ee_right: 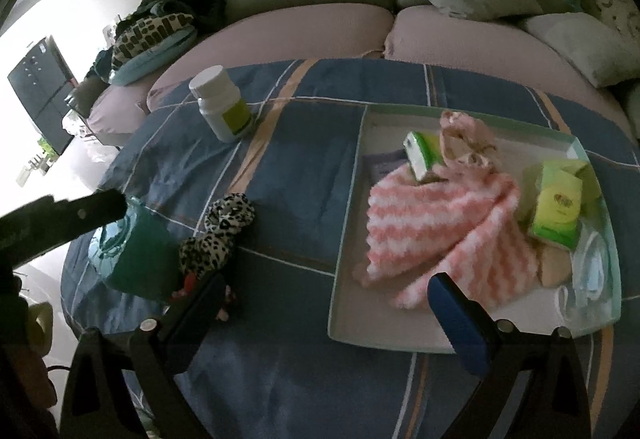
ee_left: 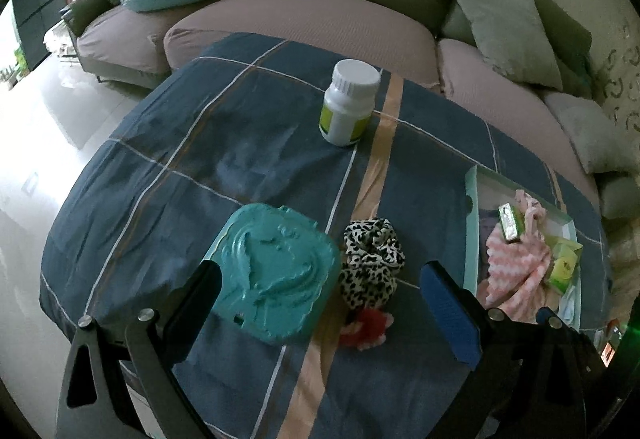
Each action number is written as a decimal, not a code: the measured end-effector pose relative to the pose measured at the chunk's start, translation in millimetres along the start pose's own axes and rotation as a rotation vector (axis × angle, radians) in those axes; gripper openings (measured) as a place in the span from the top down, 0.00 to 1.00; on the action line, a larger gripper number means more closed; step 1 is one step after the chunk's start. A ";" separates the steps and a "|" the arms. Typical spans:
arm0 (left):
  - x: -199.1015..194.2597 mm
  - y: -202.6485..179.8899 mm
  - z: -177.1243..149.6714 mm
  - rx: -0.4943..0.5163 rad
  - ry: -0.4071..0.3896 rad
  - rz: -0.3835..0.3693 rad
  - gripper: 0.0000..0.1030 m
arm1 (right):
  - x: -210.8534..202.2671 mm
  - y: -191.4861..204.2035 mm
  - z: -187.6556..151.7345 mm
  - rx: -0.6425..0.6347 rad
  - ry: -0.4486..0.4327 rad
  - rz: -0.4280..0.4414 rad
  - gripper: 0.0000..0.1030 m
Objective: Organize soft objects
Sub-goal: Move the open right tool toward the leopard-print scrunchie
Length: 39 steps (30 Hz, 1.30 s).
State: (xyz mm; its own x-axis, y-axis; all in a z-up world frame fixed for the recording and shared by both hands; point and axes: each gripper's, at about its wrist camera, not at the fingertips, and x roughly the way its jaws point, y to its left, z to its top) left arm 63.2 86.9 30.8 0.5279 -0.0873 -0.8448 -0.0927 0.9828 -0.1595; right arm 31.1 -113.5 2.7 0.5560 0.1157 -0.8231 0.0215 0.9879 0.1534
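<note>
A leopard-print scrunchie (ee_left: 372, 263) (ee_right: 222, 235) lies on the blue checked cloth, with a red and pink fluffy scrunchie (ee_left: 366, 329) (ee_right: 188, 281) just in front of it. My left gripper (ee_left: 320, 303) is open above them, its fingers straddling the teal box (ee_left: 276, 275) (ee_right: 132, 259) and both scrunchies. A shallow white tray (ee_right: 352, 207) (ee_left: 474, 239) on the right holds a pink striped fluffy sock (ee_right: 436, 227) (ee_left: 512, 271) and a pink cloth (ee_right: 464, 135). My right gripper (ee_right: 324, 315) is open near the tray's front left corner, holding nothing.
A white pill bottle (ee_left: 348, 103) (ee_right: 224, 103) stands at the back of the cloth. Green packets (ee_right: 558, 203) (ee_right: 420, 153) and a clear plastic item (ee_right: 592, 267) lie in the tray. A sofa (ee_left: 320, 19) with cushions (ee_left: 508, 35) sits behind the table. The floor (ee_left: 60, 119) drops away on the left.
</note>
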 end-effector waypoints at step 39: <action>38.7 -10.7 -65.9 -0.189 0.034 0.105 0.06 | -0.3 -17.8 18.2 0.072 -0.034 0.212 0.10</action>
State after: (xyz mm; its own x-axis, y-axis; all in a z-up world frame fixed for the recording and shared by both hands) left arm 29.0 62.3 -33.8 0.4788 0.0050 -0.8779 -0.3038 0.9392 -0.1603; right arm 45.6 -133.0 10.2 0.5824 0.3152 -0.7493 -0.0400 0.9318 0.3608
